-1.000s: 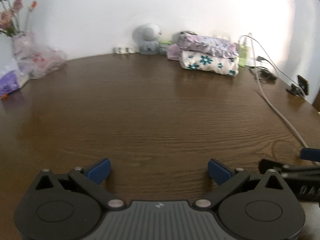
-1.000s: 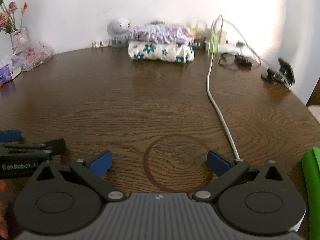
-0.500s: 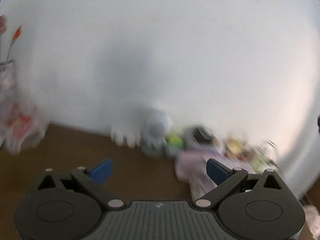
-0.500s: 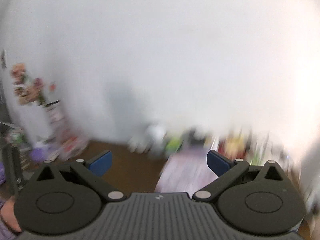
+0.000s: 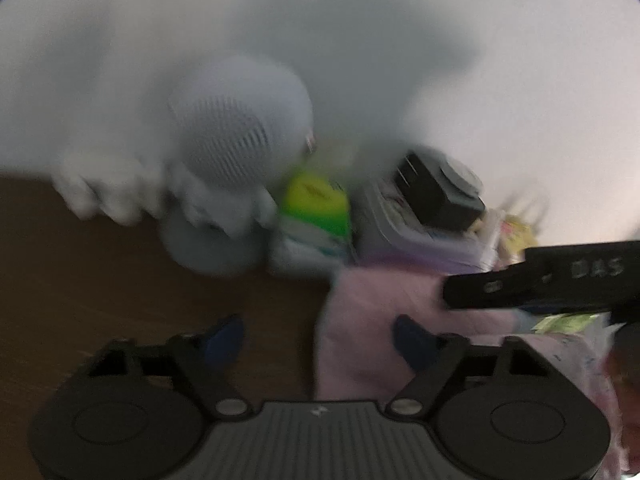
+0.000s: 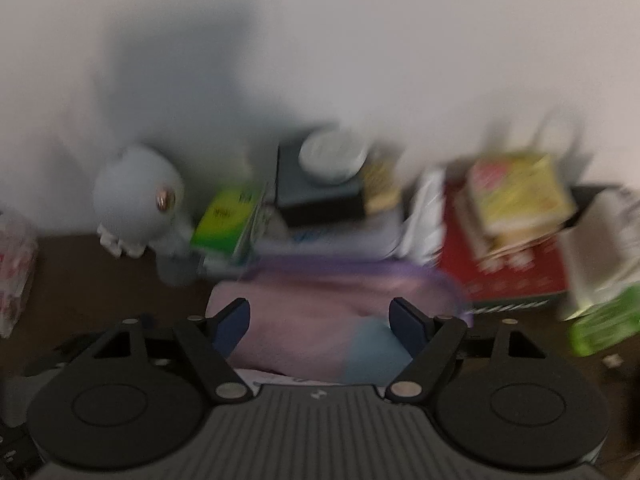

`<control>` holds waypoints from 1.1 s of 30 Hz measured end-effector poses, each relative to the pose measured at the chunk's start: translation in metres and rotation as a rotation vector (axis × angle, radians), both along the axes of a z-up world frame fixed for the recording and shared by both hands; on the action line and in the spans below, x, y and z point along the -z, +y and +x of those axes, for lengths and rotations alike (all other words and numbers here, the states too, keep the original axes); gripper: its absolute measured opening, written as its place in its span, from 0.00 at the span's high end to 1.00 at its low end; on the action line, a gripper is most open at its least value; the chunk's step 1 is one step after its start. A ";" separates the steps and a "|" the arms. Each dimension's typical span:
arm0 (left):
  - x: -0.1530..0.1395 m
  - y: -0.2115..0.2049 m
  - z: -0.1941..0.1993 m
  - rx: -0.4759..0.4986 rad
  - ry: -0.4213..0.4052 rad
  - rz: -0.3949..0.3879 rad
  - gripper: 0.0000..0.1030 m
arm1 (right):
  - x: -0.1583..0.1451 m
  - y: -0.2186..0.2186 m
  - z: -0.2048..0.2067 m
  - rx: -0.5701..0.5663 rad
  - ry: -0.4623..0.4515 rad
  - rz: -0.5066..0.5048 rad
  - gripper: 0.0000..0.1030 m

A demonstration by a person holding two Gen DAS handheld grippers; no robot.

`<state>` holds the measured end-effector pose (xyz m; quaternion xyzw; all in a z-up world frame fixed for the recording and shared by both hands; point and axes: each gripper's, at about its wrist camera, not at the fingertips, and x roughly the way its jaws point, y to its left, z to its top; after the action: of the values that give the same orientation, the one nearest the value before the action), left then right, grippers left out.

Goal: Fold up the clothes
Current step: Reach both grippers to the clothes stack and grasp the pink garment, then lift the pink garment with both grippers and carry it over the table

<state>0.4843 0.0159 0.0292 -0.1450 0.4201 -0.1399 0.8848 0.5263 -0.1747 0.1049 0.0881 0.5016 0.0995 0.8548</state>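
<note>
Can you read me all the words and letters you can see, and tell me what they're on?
"DAS": pale letters on the right tool, seen from the left camera.
Dark marks on the green box: too blurred to read.
Print on the yellow packet and the red box: too blurred to read.
Nothing else shows any writing.

Both grippers' jaws wide apart.

Both views dim, heavily motion-blurred; soft grey shadows on white wall (image 6: 400,60); dark fisheye corners.
</note>
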 end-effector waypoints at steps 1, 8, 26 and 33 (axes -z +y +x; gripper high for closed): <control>0.006 0.000 0.003 0.001 0.011 -0.020 0.48 | 0.006 0.001 0.002 -0.008 0.018 0.015 0.51; -0.040 0.018 -0.033 -0.008 -0.177 -0.124 0.99 | -0.018 0.005 -0.023 -0.084 -0.158 0.073 0.92; -0.363 0.043 -0.410 0.128 -0.982 -0.051 0.99 | -0.324 -0.020 -0.404 -0.405 -0.921 0.192 0.92; -0.291 0.019 -0.468 0.135 -0.833 0.130 0.96 | -0.253 -0.010 -0.433 -0.344 -0.780 -0.011 0.92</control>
<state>0.0163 0.0350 0.3206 0.0078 0.0431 -0.2172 0.9751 0.0930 -0.1850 0.3580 -0.0454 0.1486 0.2639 0.9520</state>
